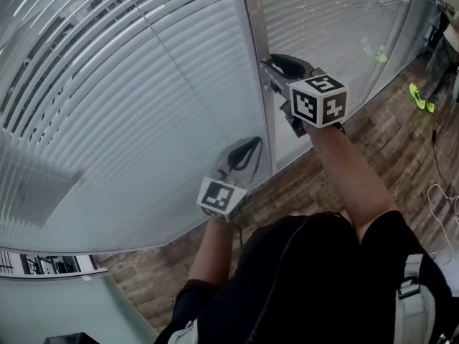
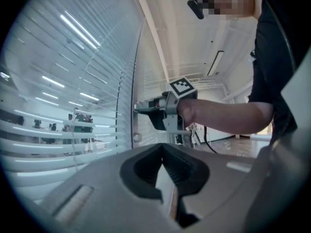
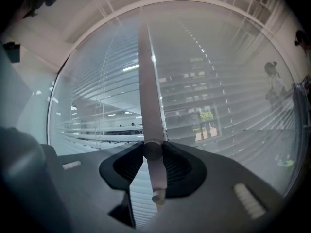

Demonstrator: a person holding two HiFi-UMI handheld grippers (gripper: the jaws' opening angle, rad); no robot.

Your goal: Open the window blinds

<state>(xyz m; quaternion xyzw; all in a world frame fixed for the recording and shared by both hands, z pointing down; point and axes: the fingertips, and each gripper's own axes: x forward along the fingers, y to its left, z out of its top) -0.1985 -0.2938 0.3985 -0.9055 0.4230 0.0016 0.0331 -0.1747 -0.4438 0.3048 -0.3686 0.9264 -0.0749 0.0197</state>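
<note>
Slatted window blinds [image 1: 107, 106] hang behind glass on both sides of a grey frame post [image 1: 254, 49]. My right gripper [image 1: 270, 72] points level at the post and is shut on a small round grey knob [image 3: 152, 150] that sticks out of it. In the right gripper view the slats [image 3: 218, 106] stand tilted, with rooms showing between them. My left gripper [image 1: 247, 153] hangs lower, beside the glass left of the post, shut with nothing in it. From the left gripper view, the right gripper [image 2: 142, 106] is pressed against the post, and light shows between the slats [image 2: 58, 130].
A wood-pattern floor [image 1: 373, 142] runs along the foot of the glass wall. A white cable [image 1: 439, 203] lies at the right, and yellow-green shoes [image 1: 422, 97] stand farther off. A second small fitting [image 2: 137, 137] sits lower on the post. A person [image 3: 273, 79] shows through the glass.
</note>
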